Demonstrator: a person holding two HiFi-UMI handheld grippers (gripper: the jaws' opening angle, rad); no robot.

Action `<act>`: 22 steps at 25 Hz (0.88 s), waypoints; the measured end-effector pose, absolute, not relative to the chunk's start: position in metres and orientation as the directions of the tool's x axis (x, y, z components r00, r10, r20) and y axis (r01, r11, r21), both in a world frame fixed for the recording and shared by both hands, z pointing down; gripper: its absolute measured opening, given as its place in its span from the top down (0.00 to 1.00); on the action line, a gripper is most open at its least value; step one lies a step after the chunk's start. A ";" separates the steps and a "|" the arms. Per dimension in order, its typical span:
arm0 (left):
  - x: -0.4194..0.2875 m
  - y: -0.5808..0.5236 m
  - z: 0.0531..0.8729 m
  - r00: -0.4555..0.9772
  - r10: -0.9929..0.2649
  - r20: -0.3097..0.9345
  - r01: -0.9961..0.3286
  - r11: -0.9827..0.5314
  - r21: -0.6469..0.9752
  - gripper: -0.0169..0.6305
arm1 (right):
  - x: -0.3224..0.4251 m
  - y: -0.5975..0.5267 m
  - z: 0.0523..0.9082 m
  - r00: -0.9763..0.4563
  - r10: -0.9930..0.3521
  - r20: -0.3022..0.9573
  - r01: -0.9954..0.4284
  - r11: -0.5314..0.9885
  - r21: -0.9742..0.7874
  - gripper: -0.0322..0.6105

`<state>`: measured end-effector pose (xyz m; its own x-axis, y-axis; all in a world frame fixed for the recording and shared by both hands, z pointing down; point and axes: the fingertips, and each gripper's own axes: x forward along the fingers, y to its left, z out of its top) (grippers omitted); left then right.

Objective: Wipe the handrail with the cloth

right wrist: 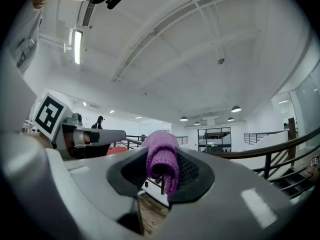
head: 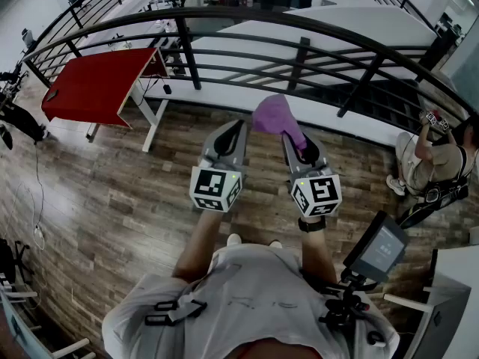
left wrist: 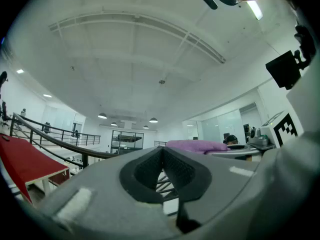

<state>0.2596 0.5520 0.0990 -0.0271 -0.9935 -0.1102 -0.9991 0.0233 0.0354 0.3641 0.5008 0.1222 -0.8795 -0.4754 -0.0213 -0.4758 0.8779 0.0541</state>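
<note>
Two hand-held grippers, side by side above the wooden floor point(head: 112, 200), both pointing at the black handrail point(head: 314, 22).

Right gripper point(head: 299, 142): jaws closed on the purple cloth point(head: 273, 114). The cloth is pinched between the pads and bunches out past the tips toward the railing (in the right gripper view a rolled fold fills the middle of the jaw opening). It hangs clear of the handrail and touches no bar.

Left gripper point(head: 236, 129): jaws drawn together at the tips, with nothing between them. The cloth lies just beside it, on its right.

A red counter point(head: 97, 84) stands at the floor's left edge by the railing, and a second person point(head: 430, 163) is at the far right.
</note>
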 end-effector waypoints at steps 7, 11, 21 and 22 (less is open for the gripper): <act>0.216 0.569 0.097 -0.026 -0.993 -0.115 -1.000 0.025 0.012 0.97 | 0.308 0.511 0.129 -0.892 -0.452 -0.021 -0.453 0.891 0.033 0.79; 0.176 0.587 0.105 -0.080 -0.992 -0.098 -0.996 0.076 0.046 0.97 | 0.262 0.527 0.134 -0.910 -0.415 -0.004 -0.415 0.909 0.032 0.79; 0.089 0.595 0.122 -0.220 -0.973 -0.073 -0.966 0.207 0.156 0.97 | 0.172 0.538 0.136 -0.955 -0.295 0.024 -0.294 0.955 0.047 0.79; 0.083 0.591 0.126 -0.230 -0.971 -0.068 -0.963 0.217 0.160 0.97 | 0.167 0.533 0.138 -0.956 -0.292 0.023 -0.291 0.956 0.042 0.79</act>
<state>0.0825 0.5909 0.1259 -0.2303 -0.9707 -0.0683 -0.9629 0.2171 0.1603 0.1669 0.5327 0.1378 -0.9562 -0.2919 0.0225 -0.2908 0.9559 0.0420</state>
